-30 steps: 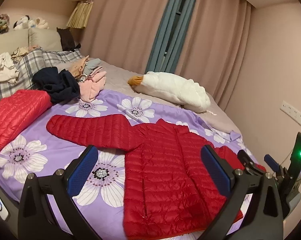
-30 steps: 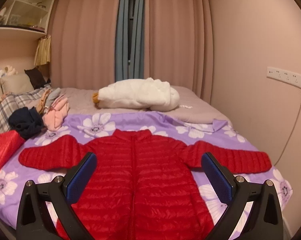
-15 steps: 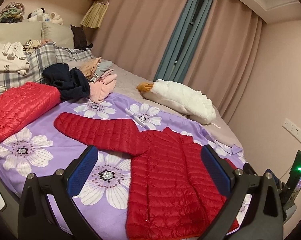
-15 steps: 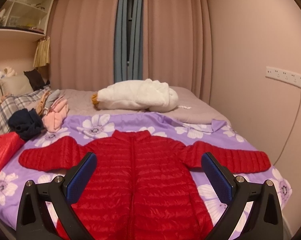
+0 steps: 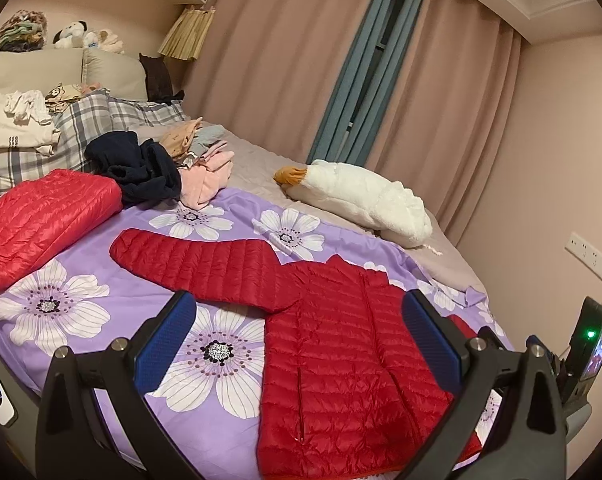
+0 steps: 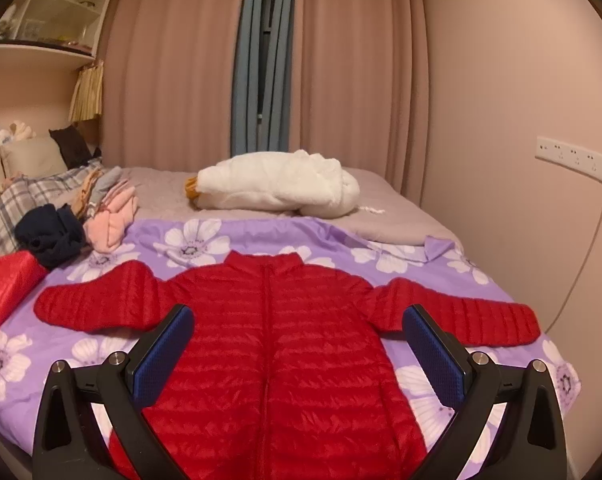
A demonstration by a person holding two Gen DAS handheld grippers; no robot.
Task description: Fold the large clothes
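Here, a red puffer jacket (image 6: 277, 344) lay flat on the bed (image 6: 401, 208), sleeves spread left and right, collar far. Both grippers' jaws stood open and empty, the left gripper (image 5: 297, 356) nearer the left sleeve (image 5: 197, 260).

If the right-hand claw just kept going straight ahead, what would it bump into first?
Most likely the red puffer jacket spread flat on the bed: the open right gripper points at its zipped chest, though depth is hard to judge.
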